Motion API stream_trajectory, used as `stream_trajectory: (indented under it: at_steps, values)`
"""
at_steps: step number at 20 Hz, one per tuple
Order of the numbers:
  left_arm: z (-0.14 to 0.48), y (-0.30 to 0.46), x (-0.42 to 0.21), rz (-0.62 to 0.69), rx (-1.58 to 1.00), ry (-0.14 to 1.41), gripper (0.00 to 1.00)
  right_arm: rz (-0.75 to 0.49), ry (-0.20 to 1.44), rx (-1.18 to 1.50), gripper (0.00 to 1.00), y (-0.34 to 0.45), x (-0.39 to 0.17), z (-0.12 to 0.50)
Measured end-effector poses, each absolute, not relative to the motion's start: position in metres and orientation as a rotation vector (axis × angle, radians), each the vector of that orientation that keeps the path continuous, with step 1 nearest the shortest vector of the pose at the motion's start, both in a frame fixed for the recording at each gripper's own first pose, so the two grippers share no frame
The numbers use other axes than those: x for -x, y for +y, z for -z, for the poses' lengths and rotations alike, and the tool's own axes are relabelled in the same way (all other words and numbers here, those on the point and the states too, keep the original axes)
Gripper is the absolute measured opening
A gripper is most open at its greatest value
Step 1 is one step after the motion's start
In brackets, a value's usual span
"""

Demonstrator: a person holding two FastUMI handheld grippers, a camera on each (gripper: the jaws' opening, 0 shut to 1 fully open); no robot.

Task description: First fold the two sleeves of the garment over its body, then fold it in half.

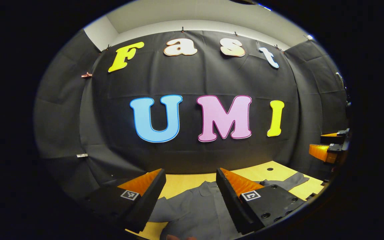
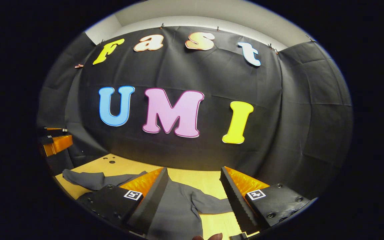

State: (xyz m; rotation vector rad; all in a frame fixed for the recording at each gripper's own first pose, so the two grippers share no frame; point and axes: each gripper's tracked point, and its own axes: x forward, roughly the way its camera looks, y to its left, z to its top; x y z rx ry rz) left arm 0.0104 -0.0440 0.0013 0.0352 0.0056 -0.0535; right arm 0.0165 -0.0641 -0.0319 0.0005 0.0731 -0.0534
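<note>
— Where's the garment (image 1: 198, 206) right now?

— Flat on the wooden surface (image 1: 262, 171), below and ahead of both my claws. Through my left claw (image 1: 190, 191) I see the collar and body, with one sleeve (image 1: 287, 181) trailing off to the side. Through my right claw (image 2: 193, 193) the other sleeve (image 2: 212, 203) bends across the surface, and a further one (image 2: 85, 178) lies stretched out toward the far side.

— And your claws?

— Both released, jaws wide apart, holding nothing, well above the cloth. My other claw (image 1: 327, 146) shows at the edge of the left gripper view, also off the fabric.

— So nothing is folded?

— As far as I can judge, no. Both sleeves lie out to the sides, so the first sleeve fold is still to do.

— What worries you?

— Pinching too deep. If I come down on the sleeve near the body, I could catch the layer underneath and drag the whole garment instead of turning the sleeve over. Grabbing too close to the cuff risks the sleeve twisting and landing bunched. And the cloth may slide on that smooth surface.
</note>
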Motion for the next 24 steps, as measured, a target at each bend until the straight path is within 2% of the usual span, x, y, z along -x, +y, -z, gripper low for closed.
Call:
stream_trajectory:
  at_steps: [8,11,18,24]
  values:
    - [0.009,-0.078,-0.016,0.07,-0.049,0.046,0.95,0.201,0.267,0.022,0.98,-0.205,-0.076,0.138]
    - [0.018,-0.092,-0.019,0.075,-0.048,0.075,0.95,0.219,0.353,0.013,0.98,-0.244,-0.096,0.187]
    - [0.031,-0.108,-0.026,0.033,-0.055,0.14,0.94,0.261,0.571,-0.061,0.98,-0.294,-0.13,0.318]
    - [0.04,-0.113,-0.029,-0.004,-0.089,0.18,0.94,0.261,0.684,-0.12,0.98,-0.311,-0.143,0.382]
